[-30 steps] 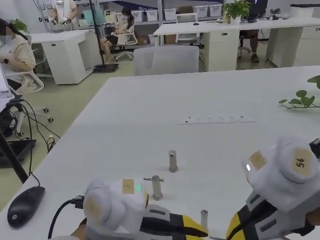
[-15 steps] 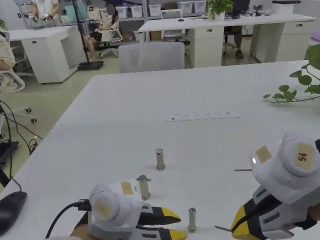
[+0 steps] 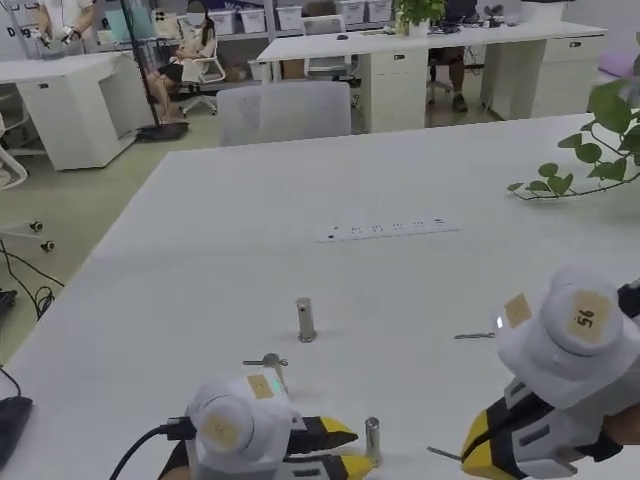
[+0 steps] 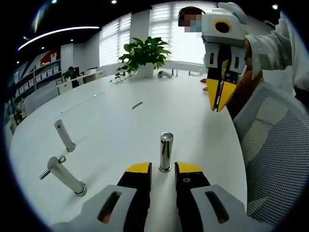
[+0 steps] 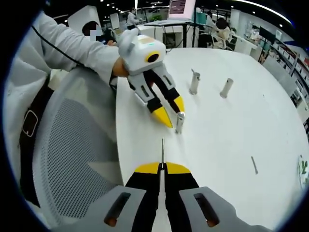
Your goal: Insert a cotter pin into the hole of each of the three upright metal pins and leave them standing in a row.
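A loose cotter pin lies flat on the table to the right of the row, and a leafy plant reaches in from the right edge. The left gripper partly hides the foot of the middle pin, which has a fitted cotter pin crosswise through its top. The far pin stands bare beyond it. The table is plain white with a strip of sockets set in its middle. A grey chair sits at its far side, with office desks and seated people behind. The near pin stands upright just off the left gripper's yellow tips, which are a narrow gap apart and grip nothing. In the left gripper view it rises right in front of that gap. The right gripper is closed on the held cotter pin. That pin runs straight out along the jaws, its free end aimed at the near pin and apart from it.
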`<state>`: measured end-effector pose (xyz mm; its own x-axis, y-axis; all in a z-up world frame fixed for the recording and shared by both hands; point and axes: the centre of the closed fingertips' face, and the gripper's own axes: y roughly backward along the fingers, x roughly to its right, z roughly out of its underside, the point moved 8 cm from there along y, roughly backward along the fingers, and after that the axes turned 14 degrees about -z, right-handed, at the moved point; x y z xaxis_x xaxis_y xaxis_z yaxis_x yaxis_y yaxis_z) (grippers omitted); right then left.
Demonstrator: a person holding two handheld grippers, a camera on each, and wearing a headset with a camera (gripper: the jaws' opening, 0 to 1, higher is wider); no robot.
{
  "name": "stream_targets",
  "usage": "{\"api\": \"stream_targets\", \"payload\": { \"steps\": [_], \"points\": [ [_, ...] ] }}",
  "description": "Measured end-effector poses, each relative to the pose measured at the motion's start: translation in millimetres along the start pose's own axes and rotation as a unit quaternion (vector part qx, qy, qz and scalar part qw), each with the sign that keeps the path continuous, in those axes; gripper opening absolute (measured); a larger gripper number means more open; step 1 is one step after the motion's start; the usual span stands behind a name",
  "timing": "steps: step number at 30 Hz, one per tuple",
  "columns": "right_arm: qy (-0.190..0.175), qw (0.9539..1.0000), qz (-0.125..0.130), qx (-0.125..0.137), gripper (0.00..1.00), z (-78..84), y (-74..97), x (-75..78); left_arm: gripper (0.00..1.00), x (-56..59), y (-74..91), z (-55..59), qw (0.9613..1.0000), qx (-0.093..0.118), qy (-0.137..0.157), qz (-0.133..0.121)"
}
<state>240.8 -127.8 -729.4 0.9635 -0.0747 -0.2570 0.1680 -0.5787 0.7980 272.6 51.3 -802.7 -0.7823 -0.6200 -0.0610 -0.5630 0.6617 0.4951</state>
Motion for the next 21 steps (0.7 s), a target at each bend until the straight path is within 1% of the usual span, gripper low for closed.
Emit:
{"api": "stream_targets", "payload": {
  "steps": [3,6,8,11,15,18,20,21],
  "points": [
    [-0.004,1.0,0.002,-0.001,0.03,-0.4,-1.3,0.3,0.18,2.8,-1.6,-1.7,1.0,0.006,0.001,0.002],
    [-0.004,1.0,0.002,-0.001,0.03,-2.2,-3.0,0.5,0.16,8.1,-5.3,-3.8,0.9999,0.009,-0.008,0.001],
    [-0.004,1.0,0.002,-0.002,0.03,-2.9,-4.0,1.0,0.16,10.8,-8.0,-3.1,0.9999,0.01,-0.011,0.005],
    [-0.004,1.0,0.0,-0.001,0.03,-4.0,-4.6,1.9,0.14,11.1,-10.4,-0.3,0.9999,0.004,-0.016,-0.001],
    [-0.009,0.9999,0.005,0.0,0.03,-4.0,-4.6,5.8,0.12,9.6,-11.8,0.4,0.9999,0.006,-0.009,-0.011],
    [-0.02,0.9998,0.009,0.001,0.03,-4.4,-7.3,9.0,0.12,10.8,-13.3,1.5,0.9998,0.003,-0.014,-0.01],
    [-0.025,0.9996,0.01,0.001,0.03,-5.8,-9.4,10.3,0.09,13.0,-13.5,2.0,0.9998,0.003,-0.016,-0.01],
    [-0.026,0.9996,0.011,0.002,0.03,-6.8,-10.2,10.6,0.08,12.6,-13.8,1.9,0.9997,0.004,-0.022,-0.013]
  ]
}}
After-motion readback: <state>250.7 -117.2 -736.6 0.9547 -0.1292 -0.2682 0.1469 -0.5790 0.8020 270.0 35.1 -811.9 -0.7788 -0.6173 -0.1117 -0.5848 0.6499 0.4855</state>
